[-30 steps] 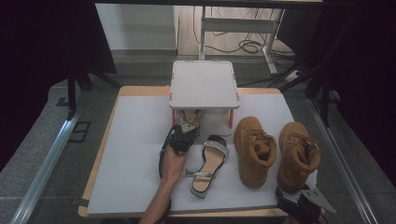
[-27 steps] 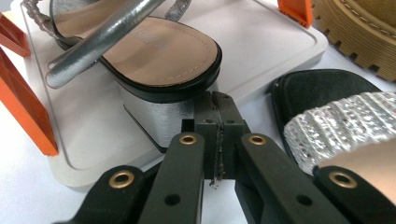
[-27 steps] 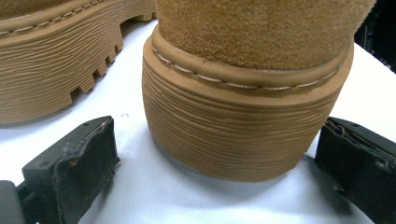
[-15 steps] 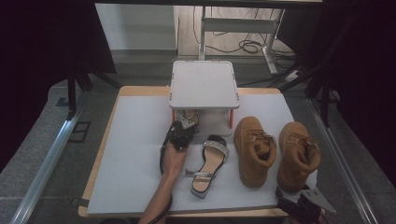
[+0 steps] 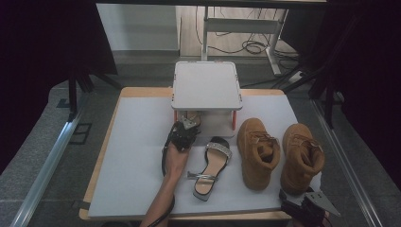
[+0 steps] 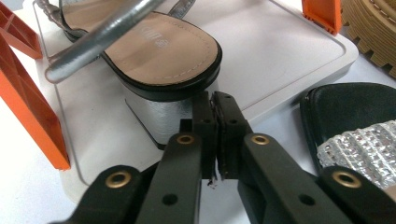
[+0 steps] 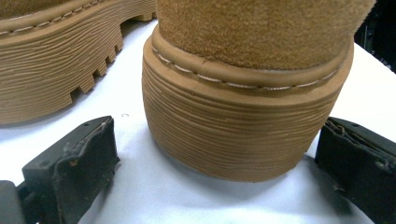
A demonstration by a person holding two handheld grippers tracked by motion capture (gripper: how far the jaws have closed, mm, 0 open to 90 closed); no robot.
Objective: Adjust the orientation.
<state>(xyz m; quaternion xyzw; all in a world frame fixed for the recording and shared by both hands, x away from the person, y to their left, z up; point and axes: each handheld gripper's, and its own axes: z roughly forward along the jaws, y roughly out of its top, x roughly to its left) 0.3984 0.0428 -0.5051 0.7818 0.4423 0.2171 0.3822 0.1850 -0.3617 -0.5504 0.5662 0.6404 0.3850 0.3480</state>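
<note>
Silver block-heeled sandal (image 6: 140,51) with tan insole lies on the lower shelf of the small white rack (image 5: 206,85) with orange legs. Left gripper (image 6: 215,109) is pressed closed, empty, at its heel. Right gripper (image 7: 217,154) stands wide around the ribbed heel of a tan suede boot (image 7: 247,93), not touching.

A silver block-heeled sandal (image 6: 140,51) with a tan insole and black edge stands upright on the lower tray of the small white rack (image 5: 206,86), its heel just beyond the closed tips of the left hand-held gripper (image 6: 215,105). Its mate (image 5: 211,166) lies flat on the tabletop just right of that hand-held gripper, glittery strap up.
</note>
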